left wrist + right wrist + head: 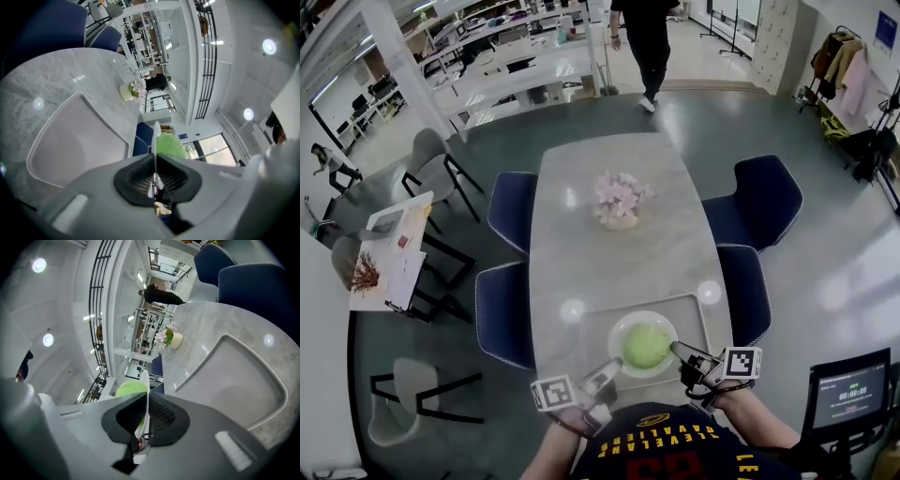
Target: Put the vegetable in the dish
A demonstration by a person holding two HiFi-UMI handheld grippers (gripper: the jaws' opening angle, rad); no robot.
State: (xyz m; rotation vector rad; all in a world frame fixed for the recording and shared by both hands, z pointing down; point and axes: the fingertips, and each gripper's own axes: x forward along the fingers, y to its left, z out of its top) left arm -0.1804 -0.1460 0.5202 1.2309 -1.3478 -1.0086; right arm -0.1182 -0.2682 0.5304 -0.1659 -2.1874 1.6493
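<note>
L gripper (pixel 602 375) & R gripper (pixel 684 354): my jaws shut tight on dish (pixel 623 328) rim at its 8 & 4 o'clock, opp. sides for a level, balanced hold. Vegetable (pixel 646 348) sits in dish centre. Dish over tray (pixel 698 309), 6 o'clock end of worktop (pixel 609 253); lifted or resting, can't tell. Judgement: task approx. done.

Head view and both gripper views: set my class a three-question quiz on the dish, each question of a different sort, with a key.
1. True or false: the vegetable lies in the dish.
2. What does the left gripper clamp? A the tray; B the dish's rim; C the flowers.
3. Fill in: the right gripper is shut on the ___.
Key: 1 true; 2 B; 3 dish.
</note>
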